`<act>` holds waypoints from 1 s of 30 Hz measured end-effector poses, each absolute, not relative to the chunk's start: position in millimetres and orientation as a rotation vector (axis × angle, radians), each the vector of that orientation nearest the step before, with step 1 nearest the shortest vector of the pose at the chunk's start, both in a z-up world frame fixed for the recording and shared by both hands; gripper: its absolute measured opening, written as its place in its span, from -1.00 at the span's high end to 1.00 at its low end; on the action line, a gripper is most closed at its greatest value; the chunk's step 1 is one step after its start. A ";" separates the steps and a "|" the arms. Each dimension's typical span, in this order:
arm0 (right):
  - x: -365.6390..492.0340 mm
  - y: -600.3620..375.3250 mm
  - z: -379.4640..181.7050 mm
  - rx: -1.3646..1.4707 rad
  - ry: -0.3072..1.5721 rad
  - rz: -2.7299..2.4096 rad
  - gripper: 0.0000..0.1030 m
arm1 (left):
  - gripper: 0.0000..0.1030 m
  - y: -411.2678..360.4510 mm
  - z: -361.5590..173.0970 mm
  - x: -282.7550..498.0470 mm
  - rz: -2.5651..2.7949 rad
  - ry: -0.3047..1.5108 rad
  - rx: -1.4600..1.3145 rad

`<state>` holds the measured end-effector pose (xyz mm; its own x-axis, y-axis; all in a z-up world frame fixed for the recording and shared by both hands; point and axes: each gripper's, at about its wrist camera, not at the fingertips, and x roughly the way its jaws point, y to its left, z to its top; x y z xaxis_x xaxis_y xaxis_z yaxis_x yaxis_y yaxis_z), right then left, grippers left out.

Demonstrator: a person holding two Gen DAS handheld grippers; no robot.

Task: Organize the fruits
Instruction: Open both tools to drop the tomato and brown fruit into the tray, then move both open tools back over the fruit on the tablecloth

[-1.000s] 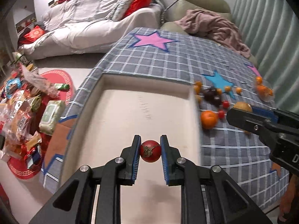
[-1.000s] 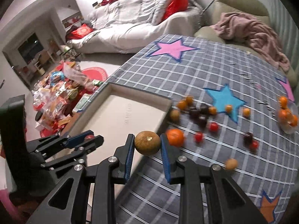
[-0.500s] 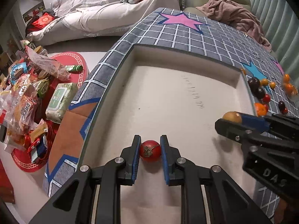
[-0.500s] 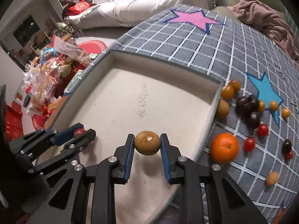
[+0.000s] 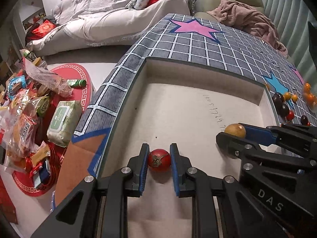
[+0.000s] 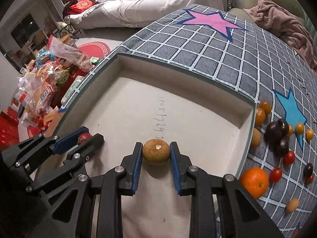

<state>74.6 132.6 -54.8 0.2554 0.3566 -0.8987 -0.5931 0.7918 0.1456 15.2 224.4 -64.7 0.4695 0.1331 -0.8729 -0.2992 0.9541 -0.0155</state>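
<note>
My left gripper [image 5: 159, 159] is shut on a small red tomato [image 5: 159, 160], low over the near left part of a shallow cream tray [image 5: 178, 109]. My right gripper [image 6: 156, 154] is shut on a round brown-yellow fruit [image 6: 156, 151], low over the tray's [image 6: 138, 103] middle. Each gripper shows in the other's view: the right one [image 5: 233, 134] with its brown fruit [image 5: 235, 130], the left one [image 6: 87, 138] with the tomato [image 6: 85, 136]. Loose fruits lie on the cloth right of the tray: an orange [image 6: 254, 182], dark plums [image 6: 277, 130], cherry tomatoes [image 6: 288, 157].
The tray sits on a grey checked cloth [image 6: 218, 55] with pink and blue stars. Snack packets and a wipes pack [image 5: 63, 123] lie on the floor at left. A sofa [image 5: 111, 19] and a pink blanket [image 5: 247, 19] lie beyond the table.
Both grippers have come down and moved over the tray with their fruits, which now sit close above its floor. The right gripper crossed from the cloth side into the tray.
</note>
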 end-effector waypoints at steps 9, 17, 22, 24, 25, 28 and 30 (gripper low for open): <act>78.4 115.0 -53.6 -0.235 1.155 0.609 -0.02 | -0.10 224.7 -64.4 15.4 0.355 1.060 -0.155; 74.8 103.4 -32.1 -0.185 1.110 0.647 -0.67 | -0.67 212.7 -56.1 9.7 0.353 1.035 -0.141; 69.6 100.3 -20.0 -0.191 1.106 0.644 -0.82 | -0.67 203.5 -42.7 7.6 0.333 1.013 -0.129; 66.2 97.6 -13.3 -0.200 1.080 0.645 -0.99 | -0.67 201.8 -40.0 6.5 0.331 1.020 -0.139; 64.6 96.4 -10.1 -0.207 1.068 0.643 -0.99 | -0.67 201.1 -39.2 5.6 0.328 1.025 -0.143; 60.1 92.6 -1.4 -0.230 1.042 0.634 -1.00 | -0.67 196.8 -36.3 2.3 0.315 1.031 -0.153; 57.6 89.0 0.3 -0.238 1.048 0.633 -1.00 | -0.67 192.8 -34.6 0.0 0.313 1.037 -0.151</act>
<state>57.6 89.0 0.3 0.3434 0.3715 -0.8626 -0.5904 0.7997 0.1094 0.0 192.8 -34.6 0.4692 0.1832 -0.8639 -0.3250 0.9454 0.0240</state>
